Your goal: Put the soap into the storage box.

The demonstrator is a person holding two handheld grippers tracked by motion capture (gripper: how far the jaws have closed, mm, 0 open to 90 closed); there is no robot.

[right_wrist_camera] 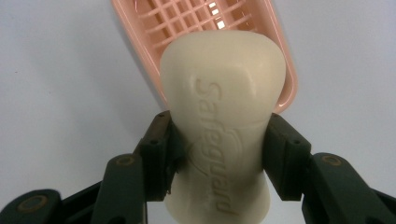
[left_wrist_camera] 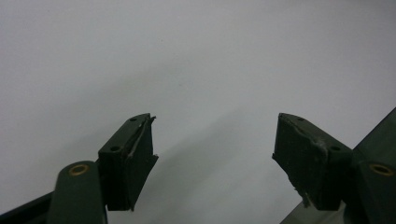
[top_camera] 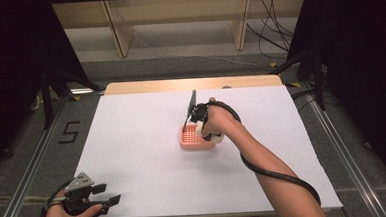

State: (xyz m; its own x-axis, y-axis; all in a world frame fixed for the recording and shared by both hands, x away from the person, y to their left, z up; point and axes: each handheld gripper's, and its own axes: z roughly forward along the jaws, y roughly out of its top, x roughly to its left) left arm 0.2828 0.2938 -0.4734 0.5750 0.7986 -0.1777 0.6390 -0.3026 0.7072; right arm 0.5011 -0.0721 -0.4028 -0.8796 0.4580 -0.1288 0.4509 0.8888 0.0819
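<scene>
A cream bar of soap (right_wrist_camera: 223,116) with raised lettering sits between the pads of my right gripper (right_wrist_camera: 219,154), which is shut on it and holds it just above a pink slotted soap dish (right_wrist_camera: 196,23). From the high view, the right gripper (top_camera: 208,132) hangs over the near right part of the soap dish (top_camera: 190,140) at the table's middle, and the soap (top_camera: 200,130) shows as a pale patch under the hand. My left gripper (top_camera: 108,199) rests near the table's front left corner, open. Nothing lies between its fingers (left_wrist_camera: 128,158), only white table.
A white sheet covers the table (top_camera: 148,156), with a wooden strip along its far edge (top_camera: 190,84). A black cable (top_camera: 279,176) trails along the right forearm. Dark curtains and metal rails flank the table, and wooden shelving stands behind it.
</scene>
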